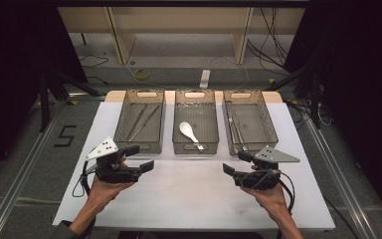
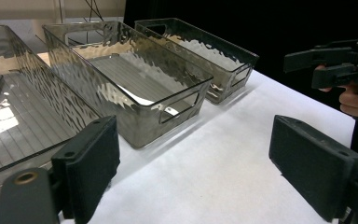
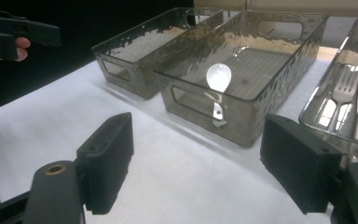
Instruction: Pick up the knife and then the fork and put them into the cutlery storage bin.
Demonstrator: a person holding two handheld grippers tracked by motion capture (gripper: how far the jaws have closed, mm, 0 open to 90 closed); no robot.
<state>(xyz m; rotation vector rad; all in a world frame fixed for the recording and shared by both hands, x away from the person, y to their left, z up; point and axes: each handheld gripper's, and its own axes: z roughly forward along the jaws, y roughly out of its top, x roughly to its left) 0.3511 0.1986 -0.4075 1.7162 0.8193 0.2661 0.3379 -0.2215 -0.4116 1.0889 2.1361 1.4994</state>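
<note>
Three smoky clear bins stand in a row at the back of the white table (image 1: 189, 199). The left bin (image 1: 146, 93) holds long thin metal utensils (image 1: 142, 121). A white spoon (image 1: 189, 132) (image 3: 218, 77) lies in the middle bin (image 1: 195, 148) (image 3: 242, 126). Forks (image 3: 342, 91) lie in the right bin (image 1: 241, 94). My left gripper (image 1: 140, 158) (image 2: 196, 172) is open and empty just in front of the left bin. My right gripper (image 1: 235, 163) (image 3: 200, 163) is open and empty just in front of the right bin. Each is held in a hand above the table.
The table's front half is bare white surface. A wooden frame (image 1: 179, 25) stands on the floor beyond the table, with cables (image 1: 142, 74) near it. A "5" (image 1: 64, 135) is marked on the floor at left. Dark curtains flank both sides.
</note>
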